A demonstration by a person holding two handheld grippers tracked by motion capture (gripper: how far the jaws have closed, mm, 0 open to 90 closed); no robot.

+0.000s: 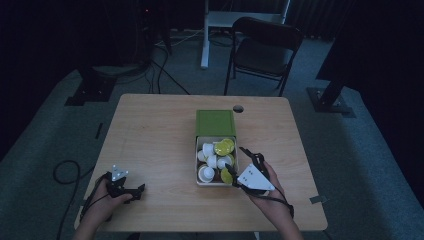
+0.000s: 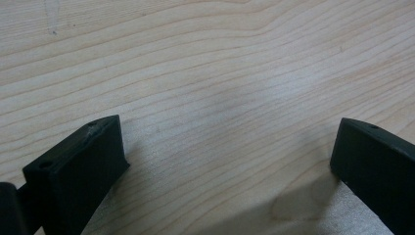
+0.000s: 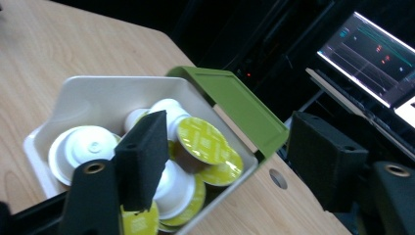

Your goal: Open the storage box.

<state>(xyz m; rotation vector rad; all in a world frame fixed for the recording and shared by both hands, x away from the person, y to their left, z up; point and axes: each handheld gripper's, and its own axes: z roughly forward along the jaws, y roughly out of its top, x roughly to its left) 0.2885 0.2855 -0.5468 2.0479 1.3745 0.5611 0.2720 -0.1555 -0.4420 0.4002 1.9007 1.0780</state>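
Observation:
A white box (image 1: 196,161) with its green lid (image 1: 215,123) swung open behind it stands on the wooden table (image 1: 155,135), right of centre. It holds several coffee capsules (image 1: 224,146), some with yellow-green foil tops (image 3: 203,139), some showing white (image 3: 83,147). My right gripper (image 1: 236,159) hovers at the box's near right corner. In the right gripper view its jaws stand apart (image 3: 230,122) above the box wall (image 3: 98,95), with nothing gripped between them. My left gripper (image 1: 137,192) rests near the table's front left edge, open (image 2: 230,147) over bare wood.
A cable hole (image 1: 238,108) lies in the table just behind the lid. A dark folding chair (image 1: 265,47) stands beyond the far edge. A lit monitor (image 3: 372,54) shows off to one side. Cables (image 1: 65,172) trail on the floor at the left.

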